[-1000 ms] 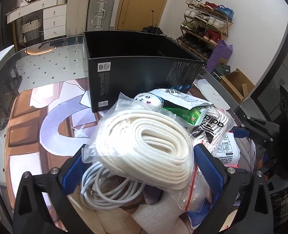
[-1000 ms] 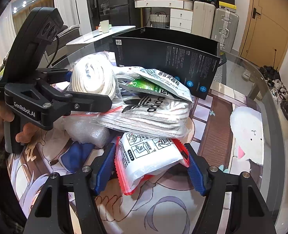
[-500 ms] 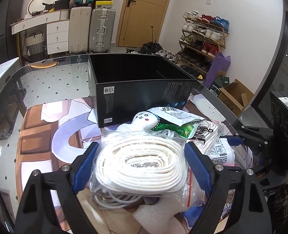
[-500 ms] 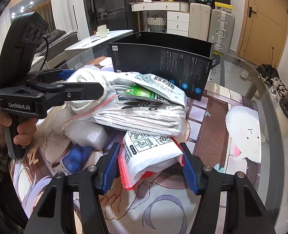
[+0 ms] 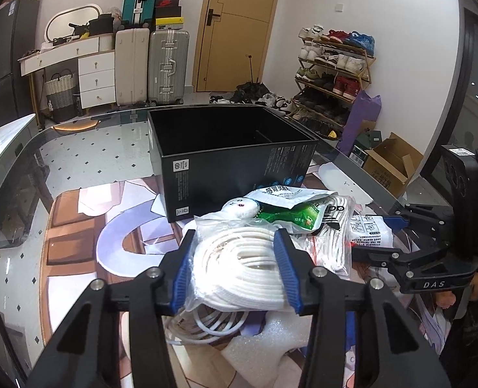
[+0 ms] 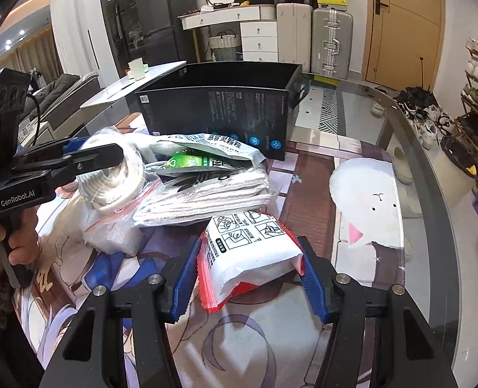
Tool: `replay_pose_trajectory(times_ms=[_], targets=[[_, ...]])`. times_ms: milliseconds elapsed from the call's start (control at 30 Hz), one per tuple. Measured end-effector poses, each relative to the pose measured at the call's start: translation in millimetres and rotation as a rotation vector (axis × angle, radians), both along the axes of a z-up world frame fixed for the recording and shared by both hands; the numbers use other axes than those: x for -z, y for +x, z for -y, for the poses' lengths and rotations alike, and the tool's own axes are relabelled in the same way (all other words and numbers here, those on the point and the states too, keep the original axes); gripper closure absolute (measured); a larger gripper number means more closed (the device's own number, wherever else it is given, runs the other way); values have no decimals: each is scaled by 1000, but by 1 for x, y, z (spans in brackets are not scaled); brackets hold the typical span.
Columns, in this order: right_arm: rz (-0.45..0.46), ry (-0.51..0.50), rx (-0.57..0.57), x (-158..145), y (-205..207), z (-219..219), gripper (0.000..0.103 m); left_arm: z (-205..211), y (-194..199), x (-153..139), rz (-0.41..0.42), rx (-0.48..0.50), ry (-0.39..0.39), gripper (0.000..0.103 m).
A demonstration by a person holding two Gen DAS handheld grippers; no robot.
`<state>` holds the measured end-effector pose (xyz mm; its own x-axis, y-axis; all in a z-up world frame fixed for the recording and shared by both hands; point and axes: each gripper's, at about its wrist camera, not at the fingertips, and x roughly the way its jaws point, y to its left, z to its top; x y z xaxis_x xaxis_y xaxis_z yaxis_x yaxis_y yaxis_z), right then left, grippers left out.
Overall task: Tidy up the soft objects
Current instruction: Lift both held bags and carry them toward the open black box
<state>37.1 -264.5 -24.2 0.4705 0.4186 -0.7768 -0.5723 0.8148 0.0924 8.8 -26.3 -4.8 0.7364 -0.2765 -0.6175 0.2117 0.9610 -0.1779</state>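
In the left wrist view, the left gripper (image 5: 235,271) was closing, and its blue fingers (image 5: 182,274) were pressed on a bag of white rope (image 5: 239,268). The bag was seen in the pile by the black box (image 5: 232,161), toward the far edge of the worktop (image 5: 77,226). It looked soft and light; its plastic could slip, so the thick middle seemed best to hold. Nothing was seen inside the box.

In the right wrist view, the right gripper (image 6: 248,274) was part open around a white packet (image 6: 248,249), with its fingers (image 6: 313,278) touching the sides.
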Motion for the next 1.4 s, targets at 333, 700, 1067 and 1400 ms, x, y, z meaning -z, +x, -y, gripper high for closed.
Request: replay_pose_trajectory(times_ms=[333, 700, 1067, 1400], targets=[[37, 12, 67, -3, 0, 17, 44, 1, -5, -3, 7, 9, -13, 78], [86, 32, 64, -9, -4, 18, 44, 3, -16, -12, 31, -1, -14, 87], [106, 94, 38, -20, -8, 14, 44, 6, -16, -19, 21, -28, -3, 88], [114, 134, 39, -29, -6, 15, 44, 3, -16, -22, 6, -47, -13, 91]])
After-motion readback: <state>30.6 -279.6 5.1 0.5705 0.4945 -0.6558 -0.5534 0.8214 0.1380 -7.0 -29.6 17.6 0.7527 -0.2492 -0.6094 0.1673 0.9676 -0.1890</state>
